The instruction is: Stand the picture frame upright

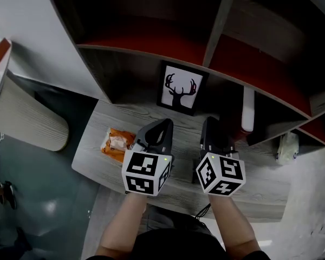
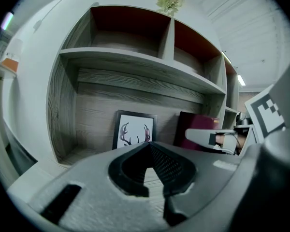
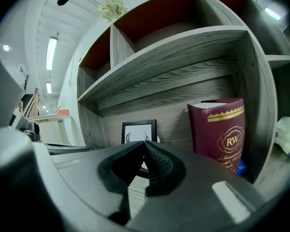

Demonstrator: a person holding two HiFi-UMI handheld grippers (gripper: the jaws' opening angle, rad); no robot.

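**A:** Where does the picture frame (image 1: 180,88) stand?

**B:** Upper middle of the head view, upright on the ledge (image 1: 249,196), in the bottom compartment of the shelf unit (image 1: 151,50), at its rear wall.

**A:** What is right of it?

**B:** A book (image 1: 248,110), upright in the same compartment, apart from the frame and near the right wall. Beyond that wall, at the right edge of the frame, sits a bag (image 1: 287,147).

**A:** And in front?

**B:** The left gripper (image 1: 163,124) and right gripper (image 1: 210,122), side by side at lower middle, both over the ledge and short of the frame. A packet (image 1: 117,143) lies on the ledge just left of the left gripper.
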